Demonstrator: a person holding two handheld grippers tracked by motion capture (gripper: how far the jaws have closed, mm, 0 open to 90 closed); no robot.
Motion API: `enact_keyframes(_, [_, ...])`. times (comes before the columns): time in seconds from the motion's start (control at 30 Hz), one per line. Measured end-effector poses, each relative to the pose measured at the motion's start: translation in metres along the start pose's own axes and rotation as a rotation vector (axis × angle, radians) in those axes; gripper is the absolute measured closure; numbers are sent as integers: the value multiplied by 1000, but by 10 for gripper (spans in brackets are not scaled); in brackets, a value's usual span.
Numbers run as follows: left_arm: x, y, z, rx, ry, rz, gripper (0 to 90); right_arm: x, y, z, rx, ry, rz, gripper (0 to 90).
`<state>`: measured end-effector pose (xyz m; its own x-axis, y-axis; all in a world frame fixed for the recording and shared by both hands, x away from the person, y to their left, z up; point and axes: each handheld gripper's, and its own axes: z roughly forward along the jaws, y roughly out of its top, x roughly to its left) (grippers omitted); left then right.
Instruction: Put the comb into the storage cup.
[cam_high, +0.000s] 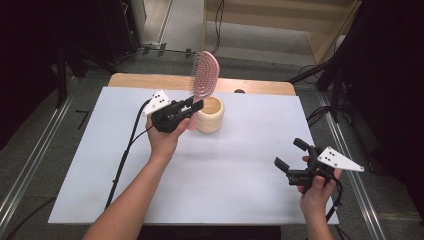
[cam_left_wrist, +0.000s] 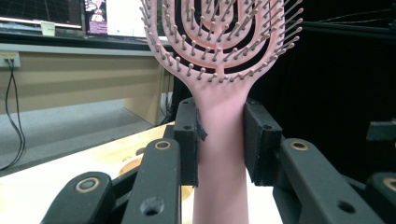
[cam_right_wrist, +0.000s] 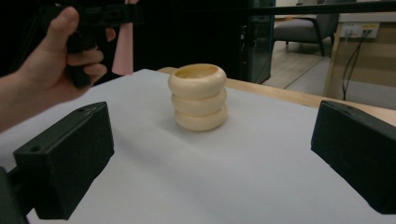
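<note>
— Pink plastic hairbrush (cam_high: 204, 75): where is it, and who has it?

— Held in the air by the left gripper (cam_high: 194, 106), jaws clamped on the handle from both sides; the left gripper view shows the handle (cam_left_wrist: 220, 154) pinched between the two pads. Bristled head up, handle down, long axis close to upright with a slight tilt.

— Item two?

— Cream holder (cam_high: 210, 114), shaped like three stacked rings, mouth open at the top. Standing upright on the white table cover (cam_high: 240, 175), toward the far side.

— Relation between the two?

— Lower end of the handle sits just beside the holder, on its left side as the high view has it, and apart from the rim. The right gripper view shows the handle tip (cam_right_wrist: 123, 49) clear of the holder (cam_right_wrist: 198, 97), above the level of the mouth. Judged from that, the handle end needs to shift sideways over the opening and then go straight down, axis kept upright.

— Right gripper?

— Right gripper (cam_high: 292, 154) released, jaws spread wide, gripping nothing. Near the front right corner of the cover, well apart from the holder.

— Nearer hand?

— Left, by a wide margin; it already carries the hairbrush next to the holder.
</note>
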<state>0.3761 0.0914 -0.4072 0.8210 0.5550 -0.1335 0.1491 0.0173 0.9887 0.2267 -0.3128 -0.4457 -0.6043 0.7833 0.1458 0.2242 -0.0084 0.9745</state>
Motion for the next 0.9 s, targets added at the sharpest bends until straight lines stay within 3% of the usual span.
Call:
enact_keyframes(0.3, [-1,1,-3,-1,-6,8,705,22,49,49,-4,104,-13,0])
enact_keyframes(0.47, [-1,1,-5,-7,-8,4,706,28,69,68,-6,128,-24,0])
enact_keyframes(0.9, [-3,-3,-8,-6,-6,5,705,31,90,101,6,157,5,0])
